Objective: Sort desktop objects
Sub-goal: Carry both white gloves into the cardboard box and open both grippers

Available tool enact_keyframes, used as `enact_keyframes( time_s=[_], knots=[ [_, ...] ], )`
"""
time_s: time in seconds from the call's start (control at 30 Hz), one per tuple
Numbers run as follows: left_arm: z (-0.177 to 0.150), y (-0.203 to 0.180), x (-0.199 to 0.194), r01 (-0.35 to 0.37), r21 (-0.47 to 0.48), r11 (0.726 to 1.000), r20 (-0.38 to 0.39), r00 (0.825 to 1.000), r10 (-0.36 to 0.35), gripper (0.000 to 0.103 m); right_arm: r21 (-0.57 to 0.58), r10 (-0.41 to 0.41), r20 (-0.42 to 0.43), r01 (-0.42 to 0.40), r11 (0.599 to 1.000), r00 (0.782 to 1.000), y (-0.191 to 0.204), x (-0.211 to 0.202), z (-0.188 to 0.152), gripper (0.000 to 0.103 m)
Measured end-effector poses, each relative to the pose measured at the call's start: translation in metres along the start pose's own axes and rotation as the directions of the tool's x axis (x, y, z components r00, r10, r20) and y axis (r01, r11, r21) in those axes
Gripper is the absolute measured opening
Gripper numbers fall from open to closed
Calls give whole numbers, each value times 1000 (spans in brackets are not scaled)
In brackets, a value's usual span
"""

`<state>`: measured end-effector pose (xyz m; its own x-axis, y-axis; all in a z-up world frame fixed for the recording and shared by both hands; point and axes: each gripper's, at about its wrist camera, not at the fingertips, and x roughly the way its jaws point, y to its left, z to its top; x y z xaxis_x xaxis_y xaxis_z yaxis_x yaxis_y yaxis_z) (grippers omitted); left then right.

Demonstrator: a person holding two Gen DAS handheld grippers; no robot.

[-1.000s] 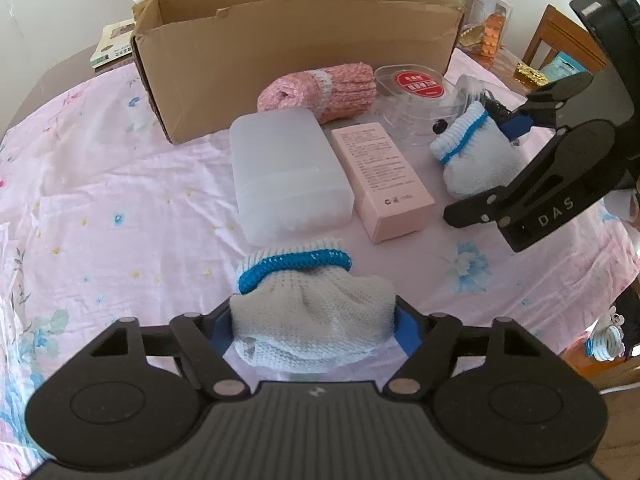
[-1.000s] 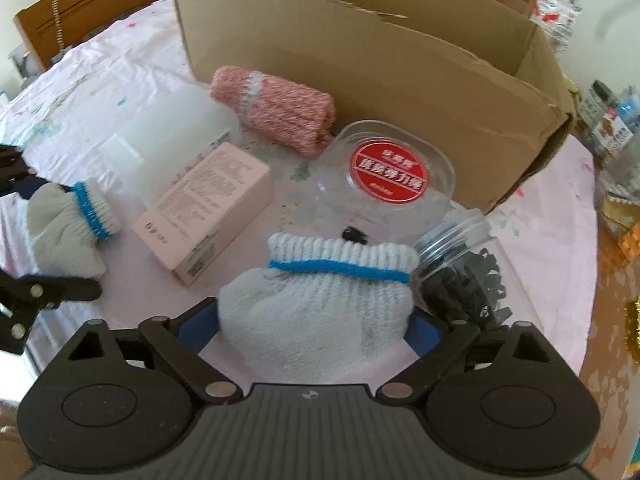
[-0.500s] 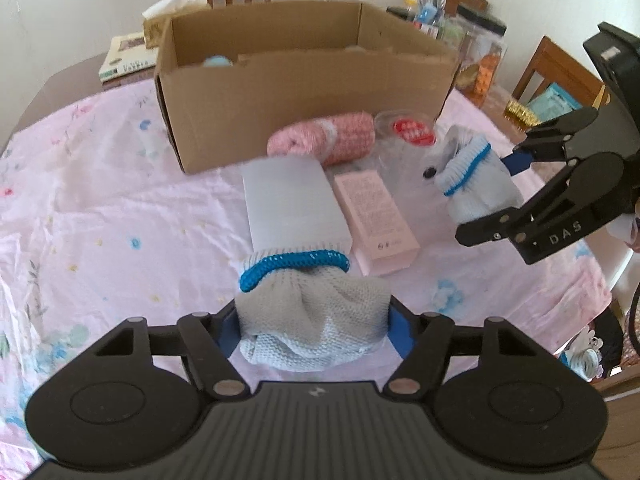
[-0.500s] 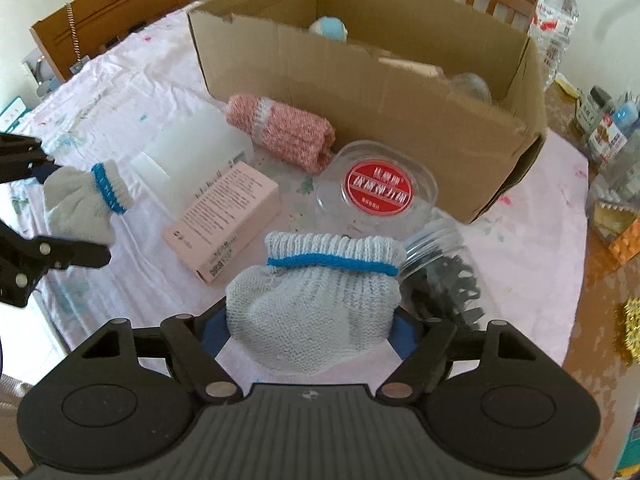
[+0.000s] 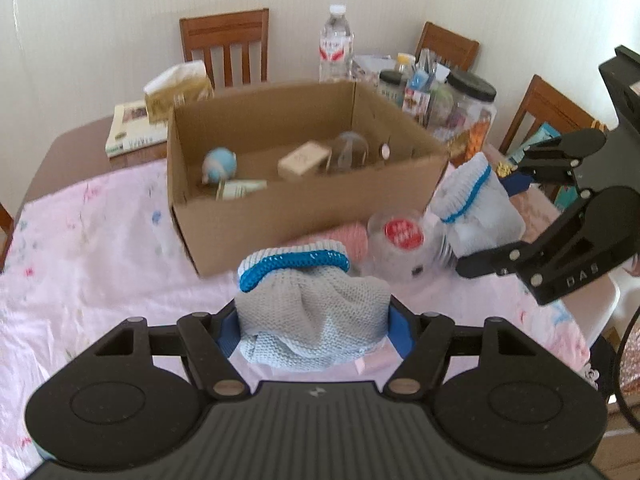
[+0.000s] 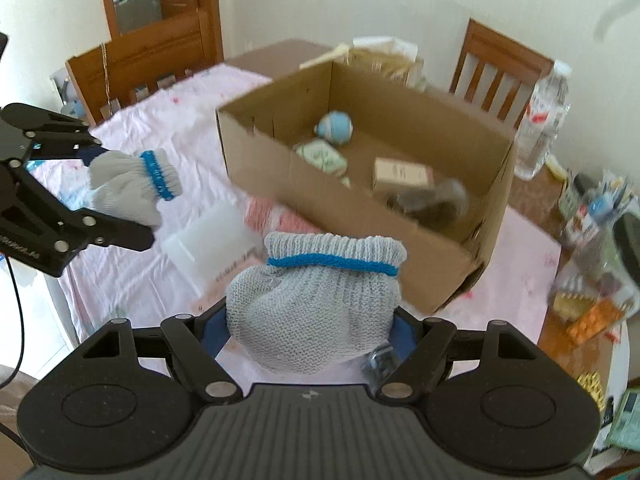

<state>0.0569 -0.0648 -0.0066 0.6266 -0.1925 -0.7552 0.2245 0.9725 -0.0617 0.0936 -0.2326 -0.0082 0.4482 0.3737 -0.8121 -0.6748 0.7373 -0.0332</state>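
My left gripper [image 5: 314, 328] is shut on a grey knitted glove [image 5: 308, 296] with a blue cuff band, held above the pink tablecloth. My right gripper [image 6: 312, 332] is shut on a matching glove [image 6: 320, 300]. Each view shows the other gripper from the side: the right gripper [image 5: 488, 220] with its glove [image 5: 472, 200], the left gripper [image 6: 120, 196] with its glove [image 6: 124, 184]. Ahead stands an open cardboard box [image 5: 304, 212], whose wall [image 6: 360, 220] faces me. It holds a blue ball [image 5: 219, 164], small cartons and a jar.
In front of the box lie a pink yarn roll [image 5: 358, 236], a round clear tub with a red label [image 5: 400, 236] and a translucent white case [image 6: 212, 236]. Behind it are a water bottle [image 5: 336, 48], jars [image 5: 472, 108], a tissue pack [image 5: 178, 88] and chairs.
Both grippers have risen with their gloves and moved toward the box. The views now look down into the box's opening, and the items on the cloth sit lower.
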Motion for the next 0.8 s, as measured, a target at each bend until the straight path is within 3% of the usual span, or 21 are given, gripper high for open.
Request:
enact_keyframes(
  time_s=[0.3, 0.8],
  knots=[
    [46, 3, 11, 23, 68, 997, 39, 999, -26, 70, -14, -8, 53, 9, 1000, 999, -13, -9, 27, 82],
    [121, 36, 50, 64, 161, 985, 58, 996, -74, 70, 58, -135, 63, 132, 990, 989, -38, 14, 79, 82]
  ],
)
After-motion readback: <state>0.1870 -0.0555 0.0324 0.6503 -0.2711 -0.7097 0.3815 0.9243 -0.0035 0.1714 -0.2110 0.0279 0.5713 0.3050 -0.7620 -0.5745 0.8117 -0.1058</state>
